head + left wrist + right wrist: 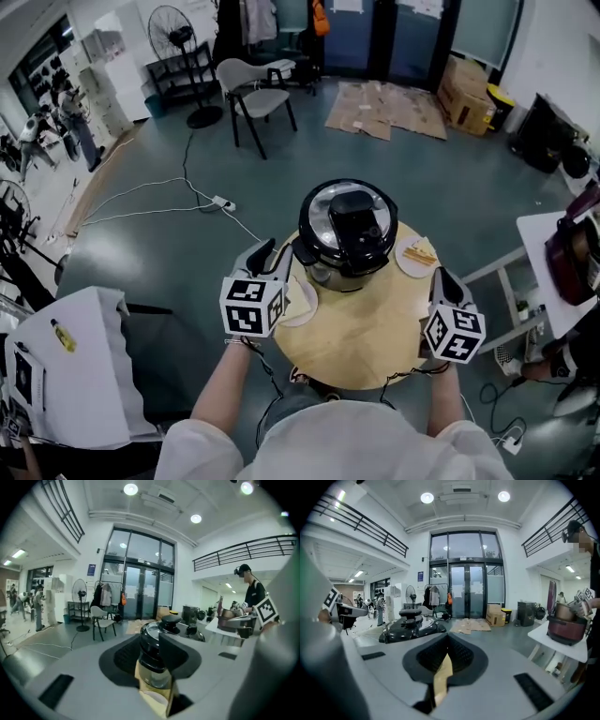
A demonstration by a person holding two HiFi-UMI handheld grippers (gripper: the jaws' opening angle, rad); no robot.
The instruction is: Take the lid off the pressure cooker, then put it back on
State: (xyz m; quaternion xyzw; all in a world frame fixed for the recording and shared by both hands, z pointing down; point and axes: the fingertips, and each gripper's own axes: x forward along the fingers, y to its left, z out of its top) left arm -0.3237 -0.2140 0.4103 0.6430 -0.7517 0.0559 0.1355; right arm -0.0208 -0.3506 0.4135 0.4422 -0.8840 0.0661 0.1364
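A grey-green floor (450,178) is spreading under everything, w/ flattened cardboard (386,108) lying on the far side by the glass doors. A chair (255,89) is standing to the left of the cardboard. Nearer the person, a round wooden surface (361,352) is carrying the task's things.

The cooker (345,246) is standing upright at the surface's far edge. Its lid (349,217) is sitting on top of it, a black handle block running across the middle and a shiny ring round that. In the left gripper view the cooker (153,670) is showing straight ahead, lid (164,627) on. In the right gripper view the lid (412,626) is showing off to the left.

The L claw (272,258) is hanging at the cooker's left side, tips near its body; whether they are touching it, head view isn't telling. It is released: in its own view (152,658) the pads are standing a little apart and pressing on nothing, the cooker showing beyond the gap.

The R claw (442,281) is hanging over the surface's right edge, well apart from the cooker. It is clenched on nothing; in its own view (446,641) the tips are meeting, w/ only a thin slit of wood colour below them.

A white plate (305,302) is lying just beside the L claw, partly under it. A smaller plate (415,255) w/ pale food is lying right of the cooker, near the R claw.
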